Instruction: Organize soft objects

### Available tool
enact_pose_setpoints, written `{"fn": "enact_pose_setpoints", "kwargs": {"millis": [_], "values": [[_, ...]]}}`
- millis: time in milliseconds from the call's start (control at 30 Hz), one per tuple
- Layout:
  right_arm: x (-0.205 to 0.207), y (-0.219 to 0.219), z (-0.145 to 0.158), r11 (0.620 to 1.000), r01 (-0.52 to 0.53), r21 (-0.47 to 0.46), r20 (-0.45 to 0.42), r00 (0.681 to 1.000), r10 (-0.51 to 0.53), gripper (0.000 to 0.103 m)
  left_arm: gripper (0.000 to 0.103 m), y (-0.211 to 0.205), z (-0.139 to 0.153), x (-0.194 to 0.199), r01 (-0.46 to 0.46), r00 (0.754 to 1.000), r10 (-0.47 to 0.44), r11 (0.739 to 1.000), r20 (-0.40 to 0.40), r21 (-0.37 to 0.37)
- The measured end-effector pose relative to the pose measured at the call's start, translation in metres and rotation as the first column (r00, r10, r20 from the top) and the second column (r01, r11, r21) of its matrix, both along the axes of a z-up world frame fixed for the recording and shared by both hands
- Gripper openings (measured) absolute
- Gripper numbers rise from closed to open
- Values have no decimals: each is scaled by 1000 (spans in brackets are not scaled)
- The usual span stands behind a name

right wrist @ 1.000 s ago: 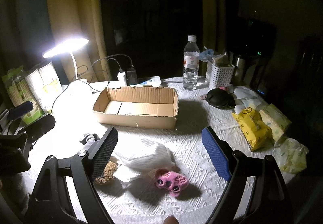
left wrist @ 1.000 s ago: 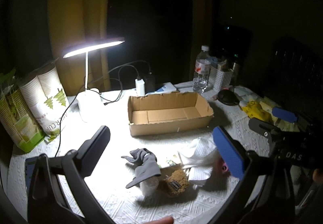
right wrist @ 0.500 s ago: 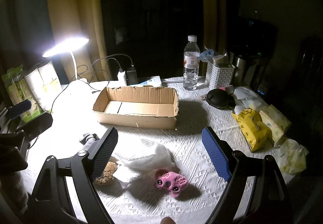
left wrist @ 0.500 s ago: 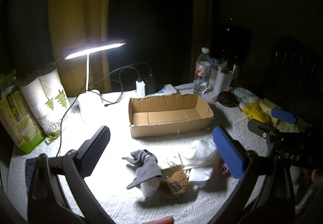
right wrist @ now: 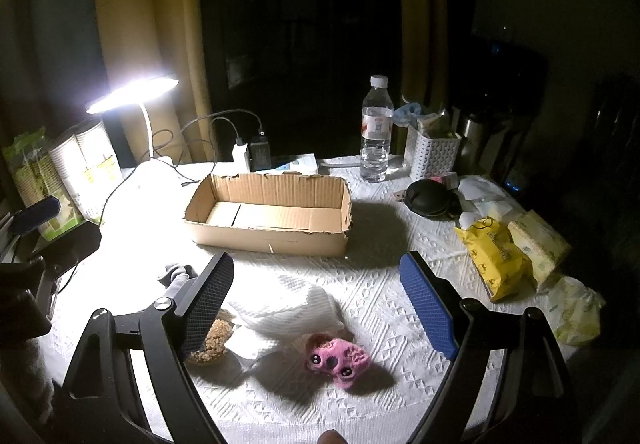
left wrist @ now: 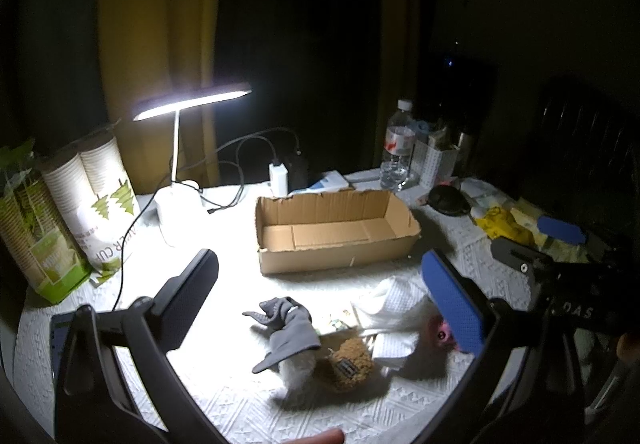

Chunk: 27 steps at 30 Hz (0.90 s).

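An empty cardboard box [left wrist: 336, 232] [right wrist: 268, 216] stands mid-table. In front of it lie a grey glove [left wrist: 286, 326], a brown fuzzy toy [left wrist: 348, 362] [right wrist: 210, 340], a crumpled white cloth [left wrist: 394, 304] [right wrist: 280, 308] and a pink plush toy [right wrist: 336, 358], partly hidden behind my left finger in the left wrist view [left wrist: 440, 332]. My left gripper [left wrist: 320, 308] is open above the glove and the brown toy. My right gripper [right wrist: 316, 304] is open above the cloth and the pink toy. Both are empty.
A lit desk lamp [left wrist: 188, 104] and paper cup stacks [left wrist: 92, 200] stand at the left. A water bottle [right wrist: 376, 132], a white basket [right wrist: 434, 154], a black round case [right wrist: 430, 198] and yellow packets [right wrist: 496, 256] occupy the right. Cables and chargers [right wrist: 248, 152] lie behind the box.
The left wrist view has drifted slightly, with the scene shifting a little. Both grippers stay open and the objects have not moved.
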State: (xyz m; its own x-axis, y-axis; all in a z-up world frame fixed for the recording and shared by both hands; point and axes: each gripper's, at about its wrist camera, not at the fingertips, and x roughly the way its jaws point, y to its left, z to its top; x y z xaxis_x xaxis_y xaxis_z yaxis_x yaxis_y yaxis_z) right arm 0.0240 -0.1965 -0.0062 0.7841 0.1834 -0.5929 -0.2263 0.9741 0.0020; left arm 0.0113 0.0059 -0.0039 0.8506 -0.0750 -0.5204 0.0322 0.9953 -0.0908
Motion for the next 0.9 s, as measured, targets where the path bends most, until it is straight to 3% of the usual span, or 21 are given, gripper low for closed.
{"fn": "enact_pose_setpoints", "kwargs": {"millis": [900], "values": [[0,3,-2,1000,-6,-8,-9,1000,6,88,102,1,0,-2,0,1000,0,1000,-2,-4]]}}
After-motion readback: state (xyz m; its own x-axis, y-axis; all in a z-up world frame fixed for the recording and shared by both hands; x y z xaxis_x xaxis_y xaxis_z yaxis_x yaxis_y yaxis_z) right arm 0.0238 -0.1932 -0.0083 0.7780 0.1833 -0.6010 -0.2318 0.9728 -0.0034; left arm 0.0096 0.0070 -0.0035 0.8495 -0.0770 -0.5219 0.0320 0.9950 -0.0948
